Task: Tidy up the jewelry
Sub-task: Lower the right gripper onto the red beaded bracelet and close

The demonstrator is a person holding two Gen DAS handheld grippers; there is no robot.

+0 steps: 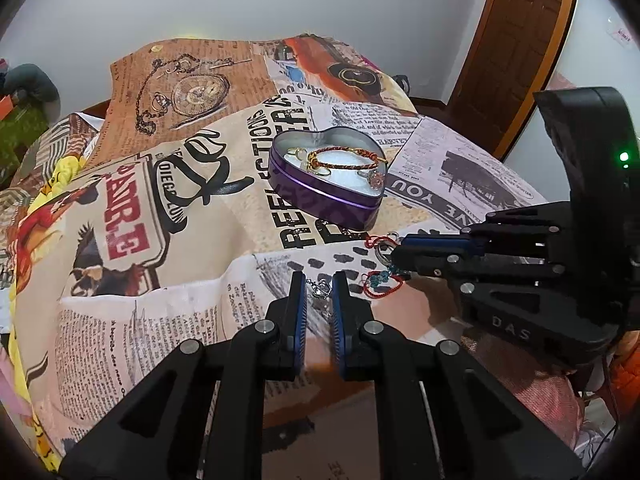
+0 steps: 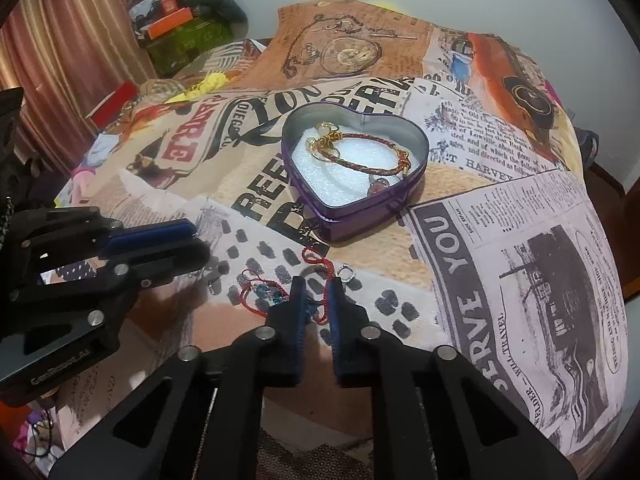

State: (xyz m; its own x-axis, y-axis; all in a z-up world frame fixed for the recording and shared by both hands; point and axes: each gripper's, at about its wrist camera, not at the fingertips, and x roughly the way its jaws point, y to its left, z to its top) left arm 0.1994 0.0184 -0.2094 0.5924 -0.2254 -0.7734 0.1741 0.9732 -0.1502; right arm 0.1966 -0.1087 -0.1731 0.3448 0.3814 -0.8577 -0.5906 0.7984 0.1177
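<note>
A purple heart-shaped tin (image 1: 320,196) (image 2: 362,220) stands open on the printed cloth. In it lie a red-and-gold braided bracelet (image 1: 344,160) (image 2: 360,152), a gold ring (image 1: 294,153) and a ring with a pink stone (image 1: 374,178) (image 2: 380,183). My left gripper (image 1: 319,286) is partly open around a small silver piece (image 1: 320,289) on the cloth. My right gripper (image 2: 316,292) (image 1: 394,258) is partly open around a red cord bracelet with blue beads (image 2: 260,292) (image 1: 382,280). A silver ring (image 2: 346,271) (image 1: 382,252) lies just beyond its fingertips.
The table is covered by a newspaper-print cloth (image 1: 160,200) (image 2: 520,240). Clutter, boxes and a bag sit at the far left (image 2: 180,28). A curtain (image 2: 60,60) hangs left and a wooden door (image 1: 516,40) stands right. The table's front edge is just below the grippers.
</note>
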